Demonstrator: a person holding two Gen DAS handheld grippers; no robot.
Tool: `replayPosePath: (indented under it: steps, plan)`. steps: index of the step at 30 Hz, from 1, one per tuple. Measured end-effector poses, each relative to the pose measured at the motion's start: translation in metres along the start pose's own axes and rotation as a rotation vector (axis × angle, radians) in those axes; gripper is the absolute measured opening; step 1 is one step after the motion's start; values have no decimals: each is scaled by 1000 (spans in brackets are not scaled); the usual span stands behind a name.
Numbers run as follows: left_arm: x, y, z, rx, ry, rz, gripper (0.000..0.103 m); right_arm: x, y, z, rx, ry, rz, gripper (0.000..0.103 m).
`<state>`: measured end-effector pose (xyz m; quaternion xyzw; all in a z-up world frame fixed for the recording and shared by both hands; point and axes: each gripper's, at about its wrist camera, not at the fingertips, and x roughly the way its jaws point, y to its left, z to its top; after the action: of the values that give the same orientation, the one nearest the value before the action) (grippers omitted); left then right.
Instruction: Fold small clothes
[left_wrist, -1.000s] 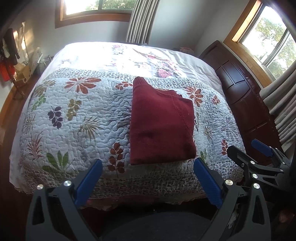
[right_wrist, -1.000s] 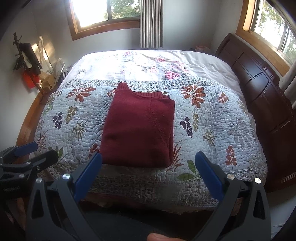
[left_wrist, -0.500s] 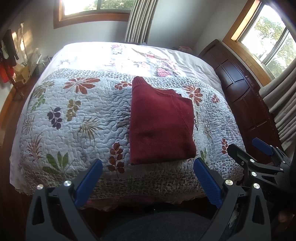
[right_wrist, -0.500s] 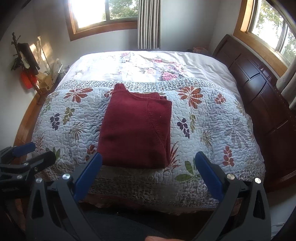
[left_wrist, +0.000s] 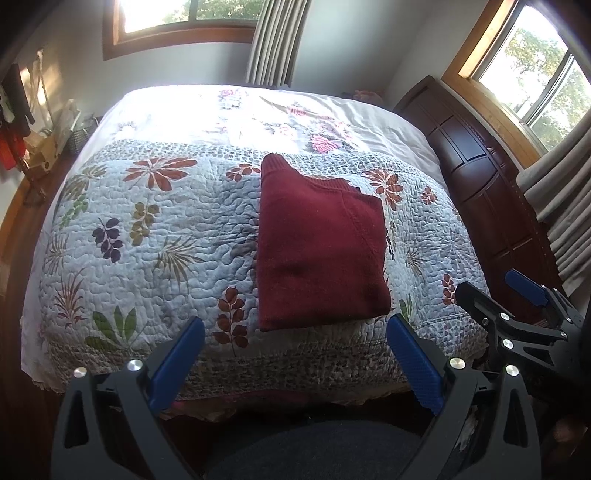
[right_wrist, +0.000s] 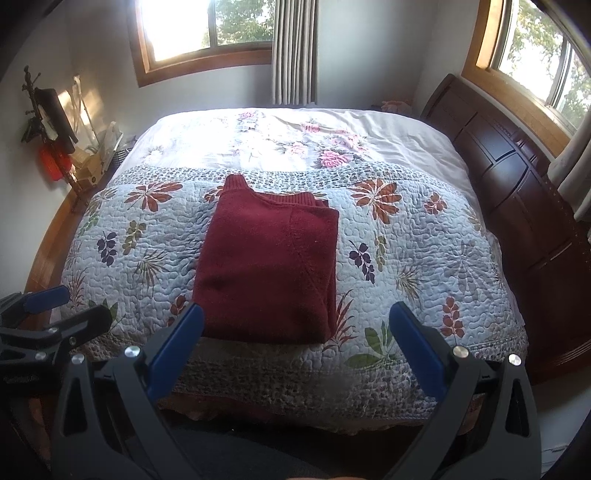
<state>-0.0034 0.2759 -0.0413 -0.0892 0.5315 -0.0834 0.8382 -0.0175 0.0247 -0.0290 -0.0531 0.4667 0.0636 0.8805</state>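
Observation:
A dark red knit sweater (left_wrist: 317, 251) (right_wrist: 269, 266) lies folded into a flat rectangle on the floral quilt (left_wrist: 147, 236) (right_wrist: 424, 258), near the bed's front edge. My left gripper (left_wrist: 295, 328) is held back from the bed's front edge, open and empty, with the sweater's near hem showing between its blue pads. The right gripper (right_wrist: 295, 317) is also open and empty, held above the front edge just short of the hem. Each gripper appears at the side of the other's view: the right gripper (left_wrist: 517, 295) and the left gripper (right_wrist: 55, 306).
A dark wooden headboard (left_wrist: 491, 206) (right_wrist: 517, 192) runs along the bed's right side under a window. A stand with hanging items (right_wrist: 48, 125) and clutter sit at the left wall. Floral sheet (right_wrist: 295, 140) covers the far half of the bed.
Both views have shifted slightly; the bed and sweater look a little farther and lower in frame. The sweater has not moved and both grippers stay open.

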Motion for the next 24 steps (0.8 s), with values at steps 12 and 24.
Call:
replayPosePath:
  steps: [12, 24]
  plan:
    - [2, -1, 5, 1, 2, 3, 99, 6, -1, 4, 4, 14, 17, 100]
    - [12, -1, 9, -3, 26, 7, 99, 15, -4, 2, 15, 49, 17, 100]
